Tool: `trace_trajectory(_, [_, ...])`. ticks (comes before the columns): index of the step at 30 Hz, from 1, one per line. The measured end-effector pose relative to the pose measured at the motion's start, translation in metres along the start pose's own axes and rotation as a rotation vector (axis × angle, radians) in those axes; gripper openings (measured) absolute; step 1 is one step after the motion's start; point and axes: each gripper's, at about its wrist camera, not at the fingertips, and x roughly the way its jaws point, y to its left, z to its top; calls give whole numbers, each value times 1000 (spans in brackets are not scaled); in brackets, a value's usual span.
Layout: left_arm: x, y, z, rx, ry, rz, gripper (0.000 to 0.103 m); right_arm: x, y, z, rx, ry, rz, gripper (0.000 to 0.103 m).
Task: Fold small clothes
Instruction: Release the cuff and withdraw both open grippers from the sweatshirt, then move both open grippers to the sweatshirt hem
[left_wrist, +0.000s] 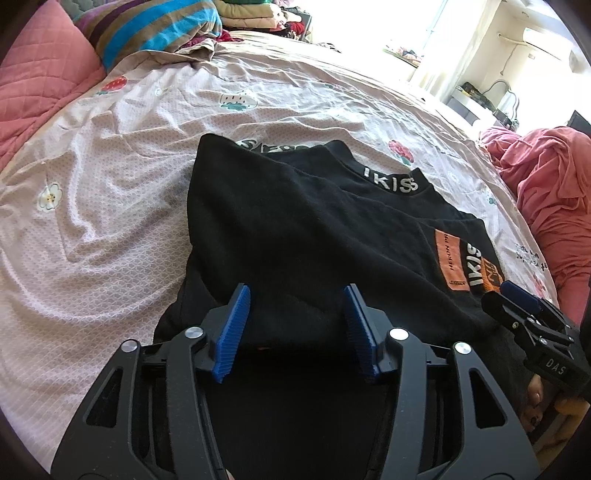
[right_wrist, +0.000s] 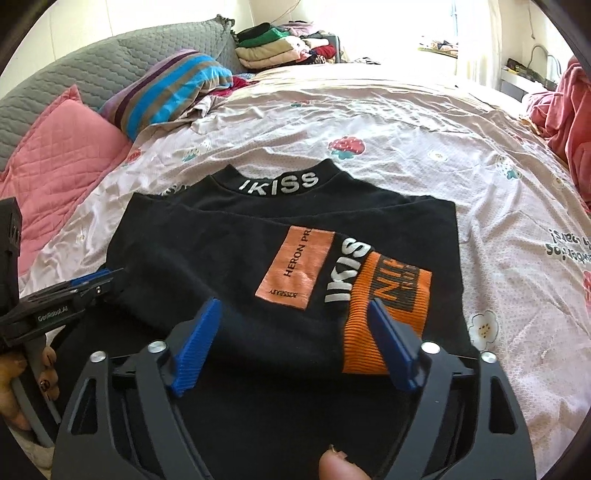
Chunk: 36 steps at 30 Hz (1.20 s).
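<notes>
A small black sweatshirt (left_wrist: 314, 229) with a white "IKISS" collar lies partly folded on the bed. It also shows in the right wrist view (right_wrist: 207, 258), with an orange patch (right_wrist: 295, 267) and an orange ribbed cuff (right_wrist: 388, 306) on top. My left gripper (left_wrist: 297, 325) is open, its blue pads over the near left part of the garment. My right gripper (right_wrist: 295, 343) is open over the near edge, around the sleeve and cuff. Each gripper shows at the edge of the other's view: the right gripper (left_wrist: 517, 299) and the left gripper (right_wrist: 92, 282).
The bed has a pink strawberry-print sheet (left_wrist: 110, 206). A pink quilted pillow (right_wrist: 62, 147) and a striped blanket (right_wrist: 166, 88) lie at the far left. Folded clothes (right_wrist: 280, 44) are stacked at the back. A pink garment pile (left_wrist: 546, 184) sits at the right.
</notes>
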Motion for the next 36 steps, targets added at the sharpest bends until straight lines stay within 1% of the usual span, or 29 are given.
trace_trajectory(5, [-6, -7, -1, 21, -13, 5, 60, -9, -4, 2, 16, -26, 6, 91])
trace_trajectory(8, [-10, -10, -2, 30, -24, 16, 62, -13, -7, 3, 23, -36, 2, 93])
trace_trajectory(13, [-20, -10, -4, 23, -45, 17, 69, -19, -10, 2, 29, -53, -5, 93])
trace_trajectory(15, [-25, -9, -4, 21, -55, 23, 74, -22, -11, 2, 32, -59, -2, 93])
trace_trajectory(18, [-29, -8, -5, 15, -65, 29, 75, -24, -12, 2, 31, -61, -1, 93])
trace_trajectory(19, [-30, -8, -5, 13, -67, 31, 76, -25, -12, 2, 29, -62, -1, 97])
trace_trajectory(21, [-33, -8, -6, 11, -72, 35, 80, -27, -12, 2, 27, -68, -4, 97])
trace_trajectory(25, [-40, -9, -8, 11, -85, 41, 83, -33, -12, 2, 24, -78, -4, 97])
trace_trajectory(27, [-44, -9, -9, 13, -92, 46, 87, -36, -12, 2, 25, -83, -3, 97])
trace_trajectory(29, [-47, -10, -10, 14, -98, 51, 87, -38, -13, 2, 27, -89, -2, 97])
trace_trajectory(32, [-51, -13, -13, 19, -105, 63, 94, -43, -12, 2, 24, -98, -2, 97])
trace_trajectory(36, [-56, -16, -15, 25, -112, 68, 94, -52, -13, 2, 18, -112, -7, 97])
